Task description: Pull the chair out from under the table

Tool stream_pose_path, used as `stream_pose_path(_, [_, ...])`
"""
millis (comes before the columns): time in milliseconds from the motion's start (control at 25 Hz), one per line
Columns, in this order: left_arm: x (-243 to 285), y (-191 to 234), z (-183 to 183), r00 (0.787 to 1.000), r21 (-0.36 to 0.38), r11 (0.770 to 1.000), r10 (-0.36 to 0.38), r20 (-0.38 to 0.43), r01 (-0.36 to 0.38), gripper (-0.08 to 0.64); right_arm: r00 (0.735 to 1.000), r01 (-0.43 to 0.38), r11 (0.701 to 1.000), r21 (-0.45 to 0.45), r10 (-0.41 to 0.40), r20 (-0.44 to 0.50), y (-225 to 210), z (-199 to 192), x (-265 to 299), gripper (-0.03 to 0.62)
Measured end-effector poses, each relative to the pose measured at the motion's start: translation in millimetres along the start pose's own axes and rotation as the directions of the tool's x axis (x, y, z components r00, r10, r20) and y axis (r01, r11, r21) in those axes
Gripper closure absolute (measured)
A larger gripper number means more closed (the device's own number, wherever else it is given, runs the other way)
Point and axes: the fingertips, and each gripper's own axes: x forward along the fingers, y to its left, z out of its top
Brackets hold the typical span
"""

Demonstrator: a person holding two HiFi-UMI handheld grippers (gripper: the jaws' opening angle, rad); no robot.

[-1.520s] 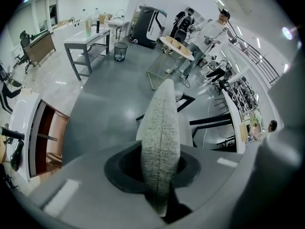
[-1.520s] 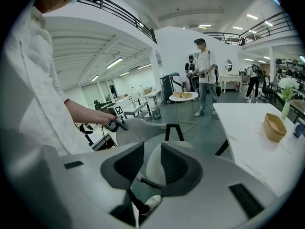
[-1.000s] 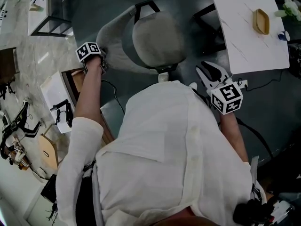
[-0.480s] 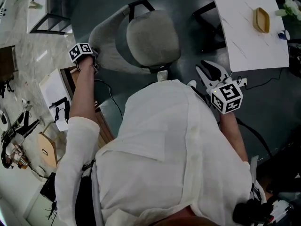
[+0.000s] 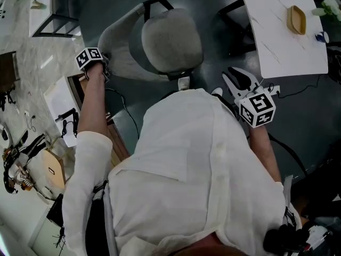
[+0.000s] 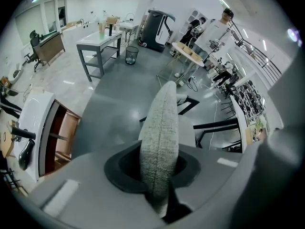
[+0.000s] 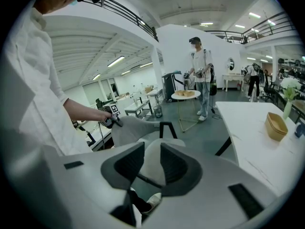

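Note:
The grey upholstered chair [image 5: 171,40] stands on the dark floor, clear of the white table [image 5: 282,41] at the upper right. My left gripper [image 5: 105,64] is shut on the top edge of the chair's backrest [image 5: 120,39]. In the left gripper view the fabric edge [image 6: 161,137] runs up between the jaws of the left gripper [image 6: 159,173]. My right gripper [image 5: 240,81] hangs open beside the person's body, holding nothing. In the right gripper view the chair [image 7: 136,128] lies beyond the open right gripper [image 7: 152,163].
A wooden bowl [image 5: 295,21] sits on the table. A white cabinet with wooden shelves [image 5: 69,103] stands left of the chair, and a metal-framed table [image 5: 53,9] is at the upper left. Cables [image 5: 298,95] run across the floor. People stand by a round table [image 7: 186,95].
The chair has slid left and away from the table, drawn by my left gripper. The right gripper has stayed where it was.

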Motion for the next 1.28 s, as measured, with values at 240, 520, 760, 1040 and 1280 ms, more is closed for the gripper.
stream_pose_path(240, [1,2,-1,1.0,0.025,1.0,0.013,0.011,-0.013,0.486,1.0,-0.009,1.0,0.011,0.009,-0.014,0,-10,-5,0.488])
stream_pose_path(520, [1,12,1,0.987,0.062,0.986,0.152,0.055,-0.155,0.457,1.0,-0.015,1.0,0.014,0.015,-0.02,-7,-20,-15,0.488])
stream_pose_path(760, [-35,20,3,0.95,0.003,0.965,0.257,0.179,-0.262,0.425,0.999,-0.043,0.999,-0.007,0.043,-0.011,-22,-32,-36,0.488])
stream_pose_path(1040, [-127,7,-12,0.819,-0.096,0.921,0.38,0.431,-0.377,0.426,0.993,-0.12,0.991,-0.052,0.12,0.012,-45,-37,-64,0.488])
stream_pose_path(1280, [-176,-67,-71,0.737,-0.064,0.942,0.299,0.606,-0.33,0.517,0.978,-0.203,0.972,-0.119,0.207,0.02,-60,-46,-85,0.499])
